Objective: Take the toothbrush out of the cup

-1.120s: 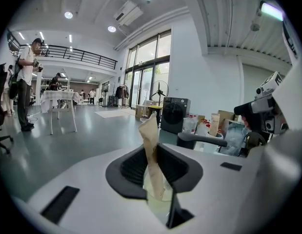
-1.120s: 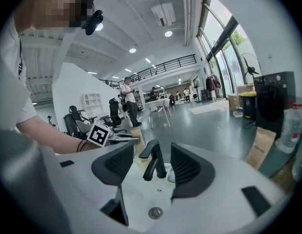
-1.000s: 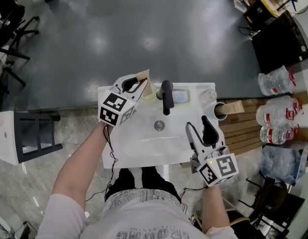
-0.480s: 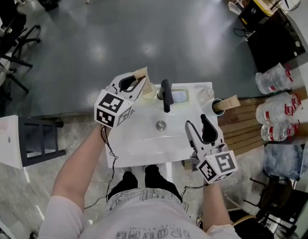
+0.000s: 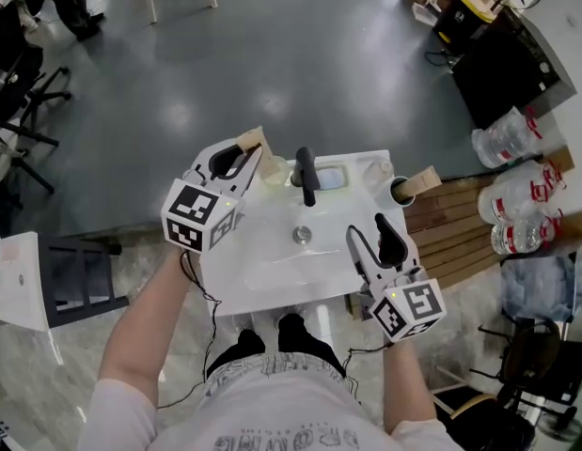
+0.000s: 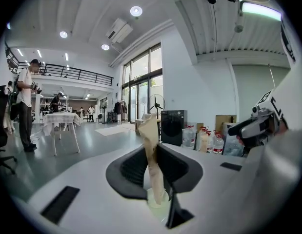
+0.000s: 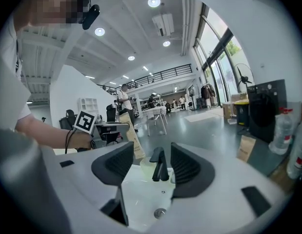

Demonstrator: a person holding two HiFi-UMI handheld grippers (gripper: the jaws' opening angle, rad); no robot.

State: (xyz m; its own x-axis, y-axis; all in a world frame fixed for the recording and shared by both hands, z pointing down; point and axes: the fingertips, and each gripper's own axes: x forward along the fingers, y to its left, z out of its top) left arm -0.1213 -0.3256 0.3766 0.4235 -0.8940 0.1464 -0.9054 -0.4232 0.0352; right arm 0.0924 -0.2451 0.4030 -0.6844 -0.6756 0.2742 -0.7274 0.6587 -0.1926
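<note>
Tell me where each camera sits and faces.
Head view: on the head, looking down at the sink; arms, left gripper and right gripper show.
Left gripper view: on that gripper, along jaws shut on the toothbrush over the cup.
Right gripper view: on that gripper, facing the tap between open jaws; an arm shows.
Head and right gripper views share the tap.

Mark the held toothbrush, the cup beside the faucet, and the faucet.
toothbrush (image 6: 151, 145): left gripper view, its paper-wrapped shaft.
cup (image 7: 146, 167): right gripper view, its side wall.
faucet (image 5: 307, 177): head view, middle of its black body.
</note>
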